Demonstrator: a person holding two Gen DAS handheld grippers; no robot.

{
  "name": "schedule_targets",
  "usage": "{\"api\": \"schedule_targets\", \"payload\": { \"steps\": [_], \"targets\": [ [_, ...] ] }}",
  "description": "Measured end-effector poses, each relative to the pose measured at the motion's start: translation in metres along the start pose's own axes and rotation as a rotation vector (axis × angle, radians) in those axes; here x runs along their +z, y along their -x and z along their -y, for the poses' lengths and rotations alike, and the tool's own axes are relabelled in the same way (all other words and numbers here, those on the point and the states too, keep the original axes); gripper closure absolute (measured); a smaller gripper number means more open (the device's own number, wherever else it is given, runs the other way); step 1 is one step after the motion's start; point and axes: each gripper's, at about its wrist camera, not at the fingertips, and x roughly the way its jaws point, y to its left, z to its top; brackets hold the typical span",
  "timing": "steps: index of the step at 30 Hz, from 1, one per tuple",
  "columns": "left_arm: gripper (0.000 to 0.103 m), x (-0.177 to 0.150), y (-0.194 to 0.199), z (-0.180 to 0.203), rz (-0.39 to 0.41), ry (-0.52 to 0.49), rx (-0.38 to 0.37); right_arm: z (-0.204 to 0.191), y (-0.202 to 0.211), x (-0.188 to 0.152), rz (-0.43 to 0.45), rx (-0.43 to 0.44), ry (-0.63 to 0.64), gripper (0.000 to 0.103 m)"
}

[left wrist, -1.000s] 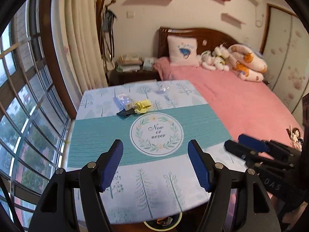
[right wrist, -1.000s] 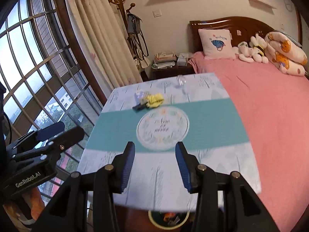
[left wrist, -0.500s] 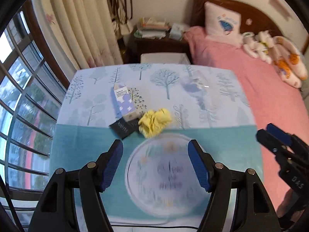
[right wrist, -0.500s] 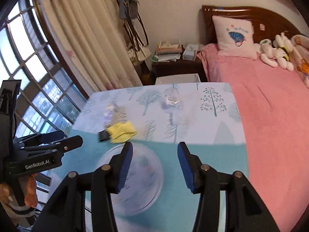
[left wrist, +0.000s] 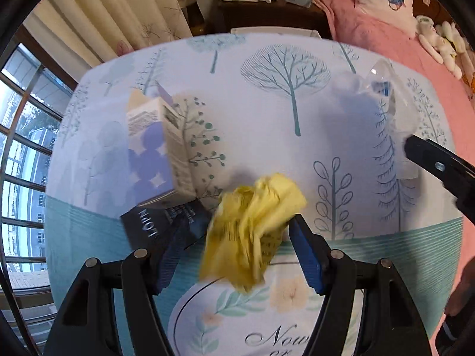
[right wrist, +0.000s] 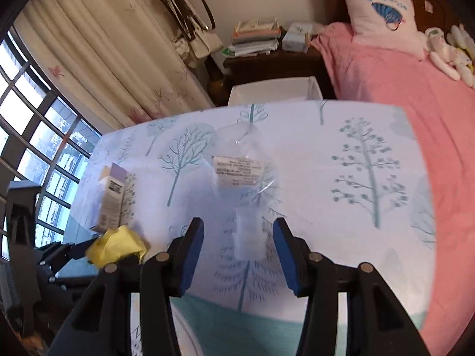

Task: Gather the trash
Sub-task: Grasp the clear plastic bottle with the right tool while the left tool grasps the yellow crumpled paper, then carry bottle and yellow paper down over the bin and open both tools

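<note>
Left wrist: left tool [left wrist: 234, 255] spread around yellow wrapper [left wrist: 252, 231]; right tool [right wrist: 237, 255] spread around clear bottle [right wrist: 248, 207].

Both grippers have swung down close over the bench. The left gripper [left wrist: 234, 252] now straddles the crumpled yellow wrapper [left wrist: 252, 234], jaws apart. The right gripper [right wrist: 237, 255], its jaws slightly wider than before, now flanks the clear plastic bottle [right wrist: 246, 195].
</note>
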Motion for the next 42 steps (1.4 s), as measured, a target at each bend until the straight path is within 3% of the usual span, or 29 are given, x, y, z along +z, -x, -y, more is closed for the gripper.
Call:
{"api": "schedule_targets", "payload": {
  "steps": [4, 7, 9, 10, 19, 31, 42],
  "targets": [
    [0.035, 0.000, -0.009, 0.005, 0.009, -0.008, -0.013, 0.003, -0.023, 0.001, -0.033, -0.017, 0.001, 0.054],
    [0.035, 0.000, -0.011, 0.005, 0.012, 0.002, -0.021, 0.001, -0.024, 0.000, -0.006, -0.018, 0.033, 0.056],
    [0.042, 0.000, -0.011, 0.004, 0.015, 0.019, -0.041, 0.000, -0.026, 0.000, 0.001, -0.030, 0.061, 0.074],
    [0.049, 0.002, -0.010, 0.003, 0.017, 0.023, -0.057, 0.000, -0.026, 0.000, 0.002, -0.030, 0.073, 0.074],
    [0.055, -0.023, 0.008, 0.018, 0.030, 0.016, -0.073, 0.008, -0.010, -0.020, 0.004, 0.044, 0.037, 0.074],
    [0.055, -0.103, 0.078, 0.011, 0.074, 0.049, -0.140, -0.006, 0.059, -0.088, 0.020, 0.098, -0.030, 0.074],
    [0.055, -0.190, 0.153, -0.033, 0.138, 0.021, -0.211, -0.063, 0.141, -0.168, 0.076, 0.099, -0.060, 0.074]
  ]
}}
